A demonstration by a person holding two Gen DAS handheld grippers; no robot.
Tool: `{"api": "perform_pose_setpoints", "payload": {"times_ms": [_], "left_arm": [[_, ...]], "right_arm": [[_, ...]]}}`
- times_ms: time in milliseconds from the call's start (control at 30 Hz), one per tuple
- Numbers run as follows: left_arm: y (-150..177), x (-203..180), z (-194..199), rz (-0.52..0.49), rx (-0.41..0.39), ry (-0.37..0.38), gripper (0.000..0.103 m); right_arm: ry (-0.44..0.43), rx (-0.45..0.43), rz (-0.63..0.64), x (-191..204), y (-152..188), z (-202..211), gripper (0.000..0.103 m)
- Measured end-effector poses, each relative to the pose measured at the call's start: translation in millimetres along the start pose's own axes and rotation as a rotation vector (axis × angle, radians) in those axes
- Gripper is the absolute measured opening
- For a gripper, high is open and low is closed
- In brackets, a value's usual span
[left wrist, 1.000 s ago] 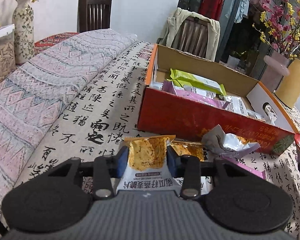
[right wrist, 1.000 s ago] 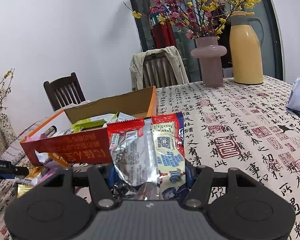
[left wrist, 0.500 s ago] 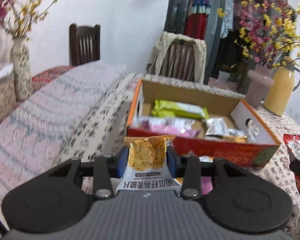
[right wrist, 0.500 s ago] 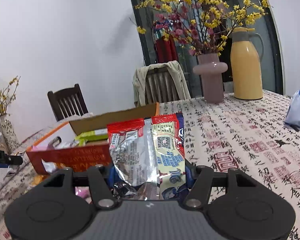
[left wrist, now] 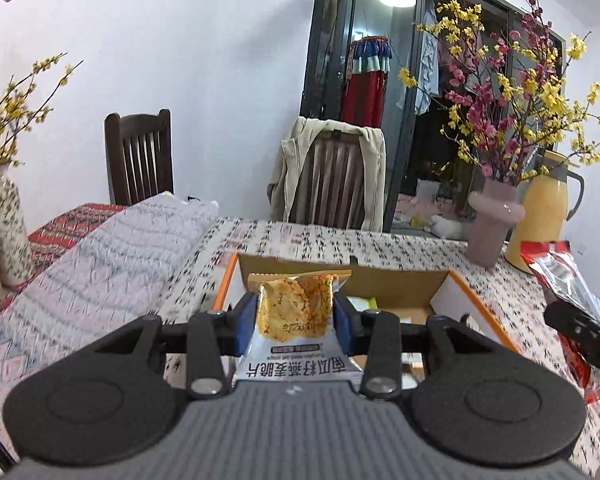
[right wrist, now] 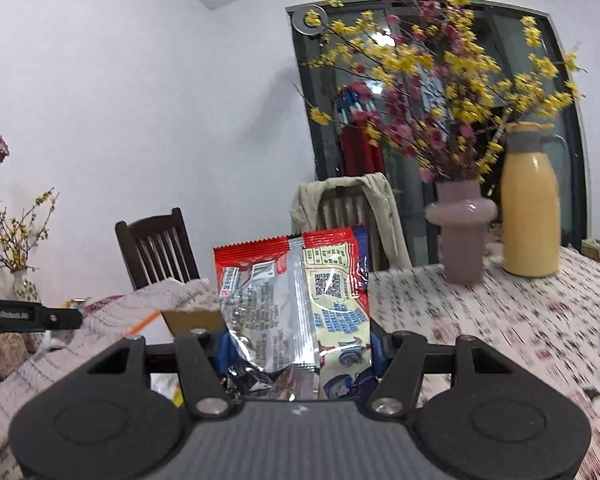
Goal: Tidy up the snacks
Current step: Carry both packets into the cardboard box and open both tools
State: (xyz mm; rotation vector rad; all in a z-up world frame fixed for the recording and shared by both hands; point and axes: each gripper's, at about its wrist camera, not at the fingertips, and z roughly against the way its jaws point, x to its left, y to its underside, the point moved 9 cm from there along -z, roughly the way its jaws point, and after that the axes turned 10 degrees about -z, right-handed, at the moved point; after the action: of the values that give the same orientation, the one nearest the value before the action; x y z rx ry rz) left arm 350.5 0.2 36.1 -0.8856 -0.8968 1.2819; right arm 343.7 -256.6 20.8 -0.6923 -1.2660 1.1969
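Observation:
My left gripper [left wrist: 295, 318] is shut on a small yellow-and-grey cracker packet [left wrist: 296, 312], held above the near side of the orange cardboard box [left wrist: 476, 300]. A green snack [left wrist: 362, 303] shows inside the box. My right gripper [right wrist: 300, 354] is shut on a red-and-silver snack bag [right wrist: 296, 300], standing upright between the blue pads. That bag [left wrist: 560, 276] and the right gripper's black body appear at the right edge of the left wrist view. The box's edge [right wrist: 188, 316] peeks out left of the bag in the right wrist view.
On the calligraphy tablecloth [left wrist: 380, 244] stand a pink vase [left wrist: 490, 220] of blossoms and a yellow jug [left wrist: 540, 216] at the back right. A patterned cloth [left wrist: 100, 264] covers the left side. Two chairs [left wrist: 138, 160] stand behind, one draped with a jacket [left wrist: 332, 176].
Both grippers have risen with their packets still held, and both views have tilted up. The box has sunk lower in both views, and the loose snacks in front of it have dropped out of sight.

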Motion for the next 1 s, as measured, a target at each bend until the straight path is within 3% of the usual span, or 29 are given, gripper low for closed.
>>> {"api": "perform_pose_setpoints", "payload": {"times_ms": [233,667,800,833,867,900,933,1000], "left_arm": [[-12,0,-39,0.029,-0.001,-0.024,0.041],[15,10,-79,0.061,0.04,-0.016,0.041],[16,12,-74,0.084,0.017,-0.003,0.059],[15,13,-73,0.087,0.008,-0.008,0.068],[15,14,-70,0.092,-0.002,-0.017,0.075],[13,16,-68,0.099,-0.014,-0.029,0.088],[13,17,-65,0.105,-0.03,-0.042,0.099],[10,20,-60,0.114,-0.057,-0.068,0.103]], "right_arm": [[-0.019,-0.018,-0.001,23,-16,-51,0.059],[0.037,0.103,-0.012,12,28,-103,0.059],[0.05,0.128,-0.021,10,34,-104,0.067],[0.047,0.135,-0.024,9,36,-104,0.072],[0.042,0.138,-0.028,10,36,-103,0.084],[0.036,0.133,-0.031,10,36,-101,0.097],[0.032,0.126,-0.032,12,35,-97,0.103],[0.022,0.109,-0.038,13,32,-92,0.103]]}}
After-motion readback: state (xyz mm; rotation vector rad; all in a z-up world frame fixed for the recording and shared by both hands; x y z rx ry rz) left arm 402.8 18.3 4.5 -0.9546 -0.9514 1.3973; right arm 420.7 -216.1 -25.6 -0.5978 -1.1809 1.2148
